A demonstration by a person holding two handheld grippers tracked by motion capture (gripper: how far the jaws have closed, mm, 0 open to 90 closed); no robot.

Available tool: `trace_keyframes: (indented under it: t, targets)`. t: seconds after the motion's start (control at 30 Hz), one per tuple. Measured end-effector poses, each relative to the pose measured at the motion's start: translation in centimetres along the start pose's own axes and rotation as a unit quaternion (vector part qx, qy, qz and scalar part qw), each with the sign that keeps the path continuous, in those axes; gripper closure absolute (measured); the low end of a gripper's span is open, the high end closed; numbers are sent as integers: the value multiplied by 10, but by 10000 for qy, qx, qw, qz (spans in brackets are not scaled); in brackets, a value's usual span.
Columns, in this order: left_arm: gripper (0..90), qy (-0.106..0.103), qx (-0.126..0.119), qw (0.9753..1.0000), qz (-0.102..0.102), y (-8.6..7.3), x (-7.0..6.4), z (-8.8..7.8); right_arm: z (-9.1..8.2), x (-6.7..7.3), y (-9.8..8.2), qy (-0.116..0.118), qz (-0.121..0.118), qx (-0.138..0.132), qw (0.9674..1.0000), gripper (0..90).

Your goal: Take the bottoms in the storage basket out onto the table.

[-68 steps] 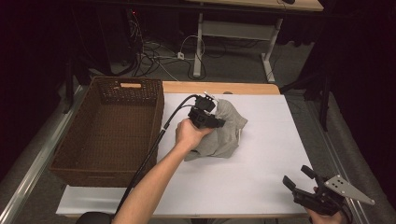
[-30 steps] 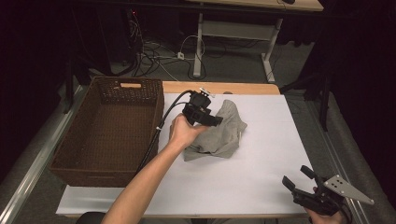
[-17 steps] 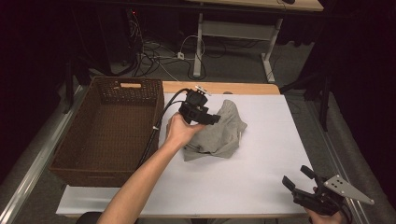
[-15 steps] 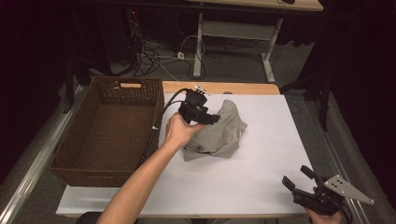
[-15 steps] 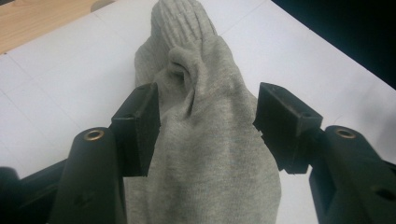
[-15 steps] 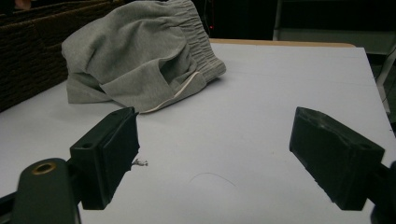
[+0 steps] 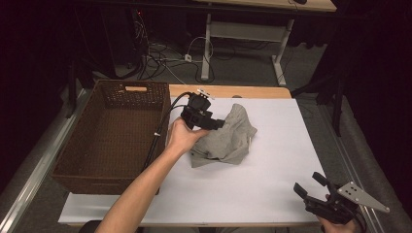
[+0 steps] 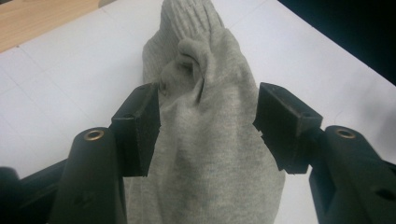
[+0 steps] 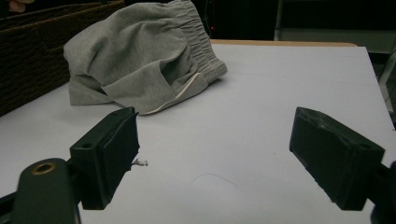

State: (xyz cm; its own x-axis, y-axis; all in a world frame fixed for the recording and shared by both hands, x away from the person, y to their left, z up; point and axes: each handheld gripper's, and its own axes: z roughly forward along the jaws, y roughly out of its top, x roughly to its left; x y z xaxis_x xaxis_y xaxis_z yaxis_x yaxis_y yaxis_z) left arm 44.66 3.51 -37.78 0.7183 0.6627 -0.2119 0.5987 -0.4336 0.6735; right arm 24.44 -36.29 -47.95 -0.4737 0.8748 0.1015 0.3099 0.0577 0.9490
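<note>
Grey shorts (image 7: 224,136) lying crumpled on the white bench (image 7: 272,184), left of its middle and just right of the wicker basket (image 7: 114,136). Step in hand, by the look of it: taking hold of the garment for a lift into the basket. Left gripper (image 7: 214,124) set over the far left part of the cloth, pointing right. In the left gripper view, jaws about half open, astride a raised fold of the shorts (image 8: 205,116); left pad touching the fabric edge, right pad standing clear of it with a sliver of bench between, so no pinch yet. Next move, judged from this: closing the jaws on the fold, deep enough to catch more than one layer, then raising it free of the bench and carrying it left over the basket rim. Risk: a thin bite slipping off, or the rest of the cloth dragging along the rim. Right gripper (image 7: 326,200) held at the near right corner, well apart from the shorts, jaws wide and empty, facing the garment across bare bench.
</note>
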Motion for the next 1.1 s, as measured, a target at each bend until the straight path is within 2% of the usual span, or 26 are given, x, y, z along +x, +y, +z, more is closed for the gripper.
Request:
trace_keyframes:
  t: [0.4, 1.1]
  targets:
    - [392, 4, -51, 10000, -41, -5, 3, -10, 0, 0, 0, 10, 2, 3, 10000, 163]
    - [392, 20, -106, 9999, 3, -14, 5, -27, 0, 0, 0, 10, 20, -3, 10000, 163]
